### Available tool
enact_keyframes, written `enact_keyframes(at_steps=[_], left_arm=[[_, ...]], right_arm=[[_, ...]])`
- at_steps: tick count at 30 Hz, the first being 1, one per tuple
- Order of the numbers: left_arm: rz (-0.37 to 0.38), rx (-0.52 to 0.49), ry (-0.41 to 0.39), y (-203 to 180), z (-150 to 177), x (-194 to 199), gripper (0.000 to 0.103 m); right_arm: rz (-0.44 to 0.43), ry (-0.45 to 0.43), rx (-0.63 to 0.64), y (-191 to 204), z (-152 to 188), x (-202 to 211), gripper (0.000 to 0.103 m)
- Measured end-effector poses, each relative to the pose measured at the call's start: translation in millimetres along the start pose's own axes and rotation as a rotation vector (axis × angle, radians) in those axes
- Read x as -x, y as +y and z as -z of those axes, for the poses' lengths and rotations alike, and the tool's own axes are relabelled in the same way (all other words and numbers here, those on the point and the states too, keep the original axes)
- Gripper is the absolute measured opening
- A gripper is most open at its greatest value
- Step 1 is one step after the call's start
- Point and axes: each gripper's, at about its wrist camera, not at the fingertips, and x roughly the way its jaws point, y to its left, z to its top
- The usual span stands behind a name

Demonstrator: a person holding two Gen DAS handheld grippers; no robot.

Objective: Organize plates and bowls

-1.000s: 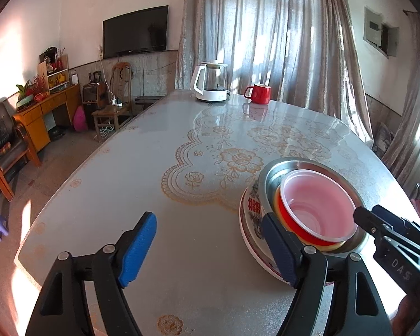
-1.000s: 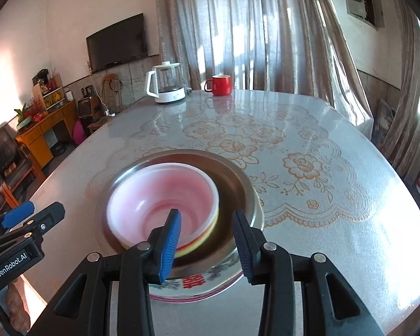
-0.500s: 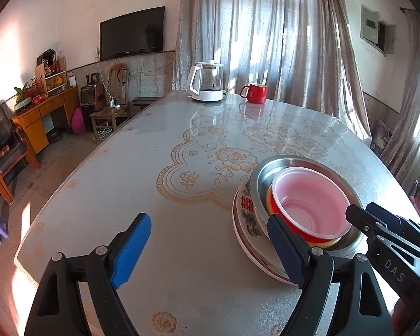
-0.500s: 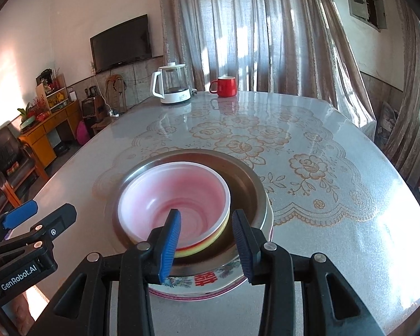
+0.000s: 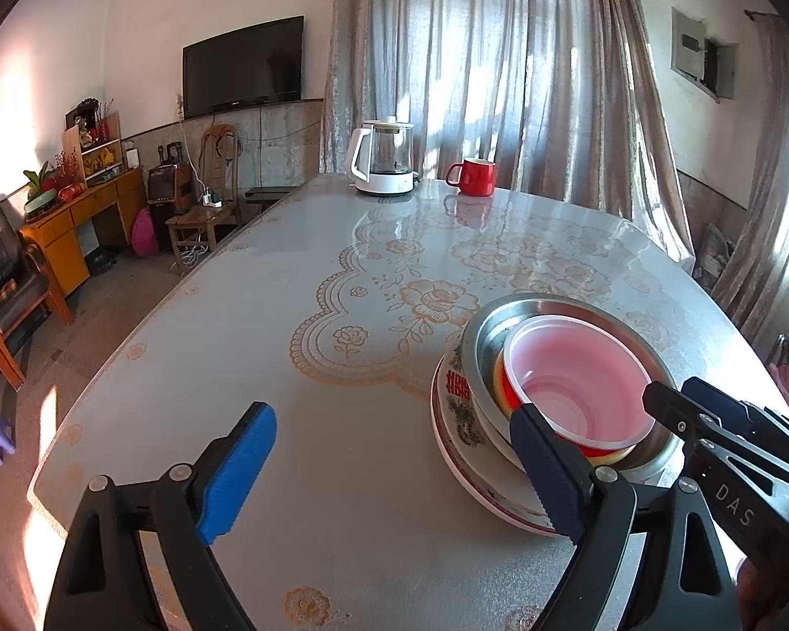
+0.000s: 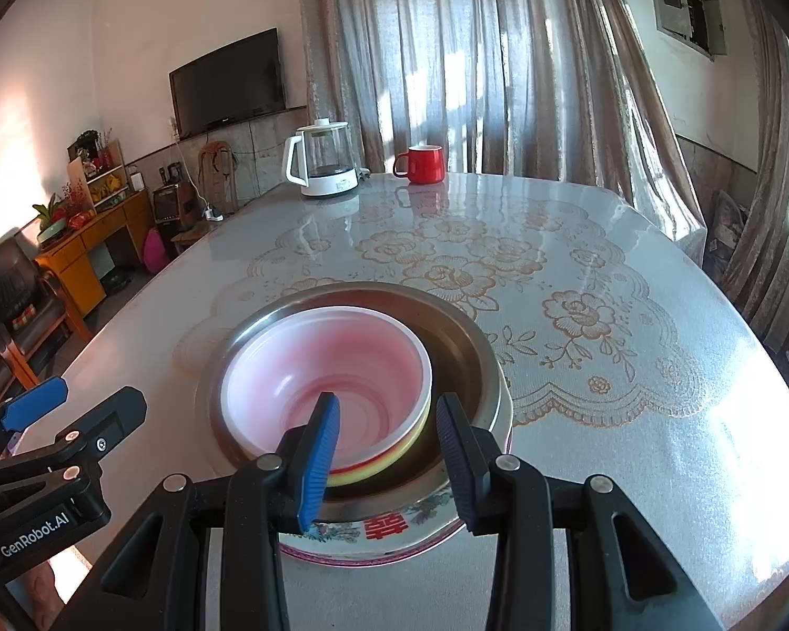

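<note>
So the left gripper [image 5: 394, 468] has been spreading its fingers over the last second and they're opening wider right now, with nothing between them but bare table [image 5: 342, 526]. Its right finger sits just beside the near-left rim of the stack, not pressing on it as far as I can tell. Compared with a second ago the stack looks a bit further off in both views, though neither hand seems to have really moved. My read: the left side has let go and the stacking is basically done, or very close.

The right gripper [image 6: 389, 465] has its fingers narrow, same gap as before. They straddle the near edge of the pink bowl [image 6: 326, 368], left finger inside the rim, right finger outside, but there's clear space and nothing is pinched.

The stack itself sits near the front of the table, right of centre in the left view: a patterned plate [image 6: 384, 531] with a red character at the bottom, a steel bowl [image 6: 468, 347] on it, then a yellow and a red bowl showing only as thin rims, pink bowl on top. It nests slightly off-centre, toward the left.
</note>
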Motion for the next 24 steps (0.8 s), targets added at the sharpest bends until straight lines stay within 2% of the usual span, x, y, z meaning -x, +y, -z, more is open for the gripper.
enact_keyframes(at_steps=[24], left_arm=[[0.018,-0.029,-0.002,-10.8,-2.5,1.1,0.092]], right_arm=[[0.002,0.001,-0.009,-2.6,-2.7,-0.2,0.038]])
